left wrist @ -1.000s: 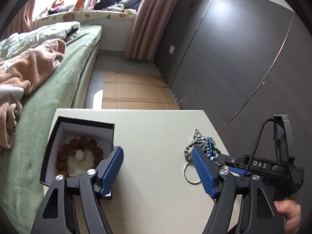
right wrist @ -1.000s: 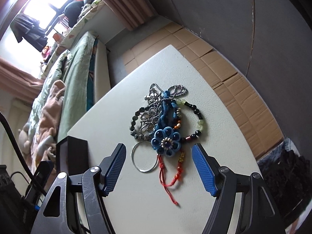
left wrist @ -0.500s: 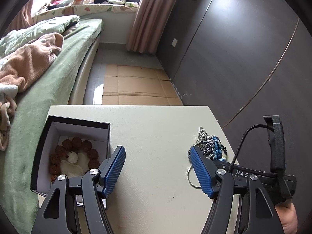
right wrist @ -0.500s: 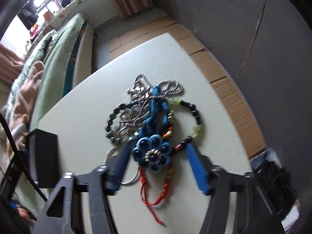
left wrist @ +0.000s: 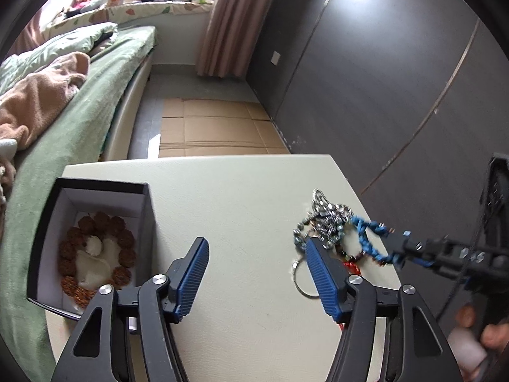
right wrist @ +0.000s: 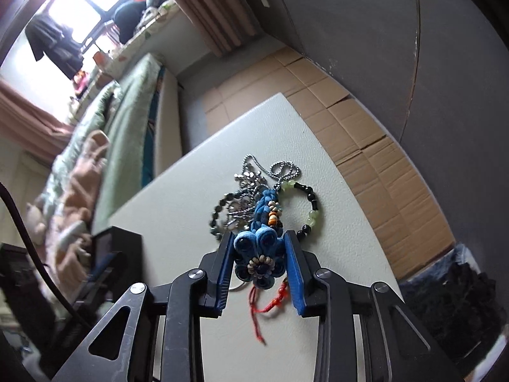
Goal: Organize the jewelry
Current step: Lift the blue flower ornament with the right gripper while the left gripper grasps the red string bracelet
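Left wrist view: the left tool (left wrist: 254, 273) hangs over the pale desk (left wrist: 241, 197) with its blue pads fairly wide and closing slowly, nothing between them. At the desk's left edge stands an open black box (left wrist: 95, 191) with a white lining; inside lies a ring of brown beads (left wrist: 95, 254) around a small white piece. Near the desk's right edge sits the jewelry pile (left wrist: 327, 219), silver chains tangled with dark beads and a metal ring (left wrist: 302, 281). A blue braided cord (left wrist: 366, 238) rises from the pile toward the right tool (left wrist: 399, 250), which enters from the right, held by a hand (left wrist: 483, 340) at the frame's lower corner.

Right wrist view: the right tool (right wrist: 259, 265) has its pads drawn narrow and closing against both sides of a blue flower ornament (right wrist: 259, 254), which sits between them. The blue braid runs from the flower back into the pile on the desk (right wrist: 178, 210). Red cord (right wrist: 267, 305) trails below the flower. A bracelet of green and black beads (right wrist: 310, 205) lies just right of the braid, silver chains (right wrist: 270, 168) beyond it. The black box (right wrist: 117, 242) appears at the left, its contents hidden from here.
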Demonstrator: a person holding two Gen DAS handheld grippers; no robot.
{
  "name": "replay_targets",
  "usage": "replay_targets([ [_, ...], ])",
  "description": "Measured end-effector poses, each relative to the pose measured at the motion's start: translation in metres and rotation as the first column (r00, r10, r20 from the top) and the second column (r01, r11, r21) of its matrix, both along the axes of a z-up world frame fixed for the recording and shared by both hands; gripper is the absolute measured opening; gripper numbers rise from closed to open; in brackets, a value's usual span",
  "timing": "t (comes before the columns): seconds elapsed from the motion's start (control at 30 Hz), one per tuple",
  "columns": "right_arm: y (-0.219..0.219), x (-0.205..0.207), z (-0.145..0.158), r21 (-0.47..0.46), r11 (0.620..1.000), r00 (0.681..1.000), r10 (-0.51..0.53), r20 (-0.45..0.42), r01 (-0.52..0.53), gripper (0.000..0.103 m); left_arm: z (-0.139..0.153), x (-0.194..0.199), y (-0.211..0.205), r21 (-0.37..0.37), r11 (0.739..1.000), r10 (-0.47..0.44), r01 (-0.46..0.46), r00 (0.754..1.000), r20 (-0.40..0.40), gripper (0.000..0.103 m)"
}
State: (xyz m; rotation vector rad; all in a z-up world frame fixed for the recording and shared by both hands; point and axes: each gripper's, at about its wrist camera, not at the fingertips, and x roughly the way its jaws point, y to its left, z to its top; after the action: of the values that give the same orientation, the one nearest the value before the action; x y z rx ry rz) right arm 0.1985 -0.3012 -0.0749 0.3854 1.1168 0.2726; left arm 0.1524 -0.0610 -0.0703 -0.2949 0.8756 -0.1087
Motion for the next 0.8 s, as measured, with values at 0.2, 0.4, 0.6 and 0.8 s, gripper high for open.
replay_targets([
  [0.2,-0.015,-0.008,0.014,0.058,0.998,0.999,-0.028,0.032,0.026,0.032,-0.006,-0.005,-0.032,0.014,0.997,-0.077,0.077,0.997,-0.001,0.061],
  [0.4,-0.039,-0.016,0.023,0.106,0.991,0.996,-0.082,0.046,0.077,0.032,-0.01,-0.008,-0.067,0.04,0.986,-0.164,0.164,0.986,0.006,0.054],
  [0.6,-0.06,-0.022,0.029,0.136,0.982,0.989,-0.139,0.055,0.13,0.032,-0.02,-0.004,-0.094,0.048,0.974,-0.22,0.22,0.976,-0.01,0.045],
  [0.8,-0.075,-0.024,0.032,0.173,0.973,0.985,-0.165,0.059,0.153,0.032,-0.031,-0.001,-0.119,0.071,0.959,-0.273,0.274,0.962,-0.024,0.038],
])
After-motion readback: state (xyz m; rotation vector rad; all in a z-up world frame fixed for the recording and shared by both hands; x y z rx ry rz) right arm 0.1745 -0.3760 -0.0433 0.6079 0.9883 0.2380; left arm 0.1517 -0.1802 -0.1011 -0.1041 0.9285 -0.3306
